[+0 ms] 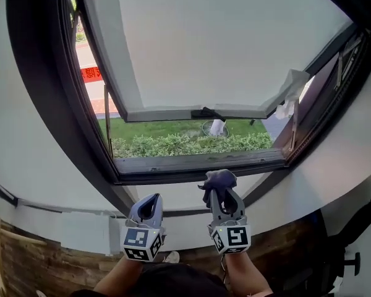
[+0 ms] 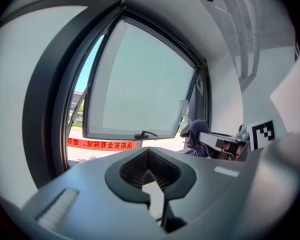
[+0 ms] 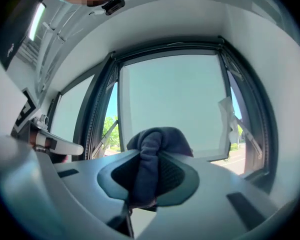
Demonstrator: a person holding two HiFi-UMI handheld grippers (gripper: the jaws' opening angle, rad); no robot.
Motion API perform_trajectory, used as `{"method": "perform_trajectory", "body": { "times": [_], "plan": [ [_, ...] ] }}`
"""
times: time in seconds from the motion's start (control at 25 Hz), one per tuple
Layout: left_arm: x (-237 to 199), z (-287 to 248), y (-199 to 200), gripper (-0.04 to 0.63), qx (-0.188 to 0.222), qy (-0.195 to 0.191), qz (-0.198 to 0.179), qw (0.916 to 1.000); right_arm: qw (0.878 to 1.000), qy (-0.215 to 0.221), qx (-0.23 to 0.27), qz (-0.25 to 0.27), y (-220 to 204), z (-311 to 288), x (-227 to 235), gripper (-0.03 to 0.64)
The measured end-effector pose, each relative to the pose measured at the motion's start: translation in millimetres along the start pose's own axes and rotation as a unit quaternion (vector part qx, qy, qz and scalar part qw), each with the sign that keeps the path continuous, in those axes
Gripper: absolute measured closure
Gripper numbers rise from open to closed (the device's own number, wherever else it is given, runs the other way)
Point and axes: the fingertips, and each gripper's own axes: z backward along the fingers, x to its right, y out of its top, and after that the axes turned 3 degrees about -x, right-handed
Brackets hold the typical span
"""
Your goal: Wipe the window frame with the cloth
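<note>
A dark window frame (image 1: 198,166) surrounds an opening, and its sash (image 1: 222,48) is swung outward. My right gripper (image 1: 221,195) is just below the frame's bottom rail, shut on a bunched dark blue-grey cloth (image 1: 217,179) that sticks out past its tips. In the right gripper view the cloth (image 3: 152,154) fills the jaws, in front of the sash glass. My left gripper (image 1: 149,205) is level with it to the left, below the sill, with its jaws together and nothing in them. The left gripper view looks along those jaws to the frame (image 2: 50,109) and the cloth (image 2: 196,133).
A black handle (image 1: 205,112) sits on the sash's lower edge. A torn white strip of film (image 1: 292,93) hangs at the right corner. Stay arms (image 1: 106,119) link sash and frame. Outside are grass and a hedge (image 1: 185,144). Below the white wall runs a wooden floor (image 1: 43,265).
</note>
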Motion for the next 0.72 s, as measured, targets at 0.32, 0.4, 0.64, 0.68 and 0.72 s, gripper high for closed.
{"method": "perform_trajectory", "body": {
  "times": [0.32, 0.4, 0.64, 0.68, 0.72],
  "plan": [
    [44, -22, 3, 0.588, -0.008, -0.063, -0.016, 0.9978, 0.997, -0.062, -0.045, -0.020, -32, 50, 35, 0.537],
    [48, -24, 2, 0.588, -0.010, -0.070, -0.018, 0.9973, 0.996, -0.069, -0.049, -0.020, -34, 54, 37, 0.537],
    [53, -27, 4, 0.588, -0.009, -0.078, -0.020, 0.9967, 0.995, -0.083, -0.047, -0.021, -32, 57, 41, 0.537],
    [54, -28, 4, 0.588, -0.009, -0.079, -0.021, 0.9966, 0.995, -0.084, -0.047, -0.020, -32, 56, 41, 0.537],
    [54, -28, 3, 0.588, -0.009, -0.079, -0.021, 0.9966, 0.995, -0.085, -0.047, -0.019, -33, 56, 41, 0.537]
  ]
}}
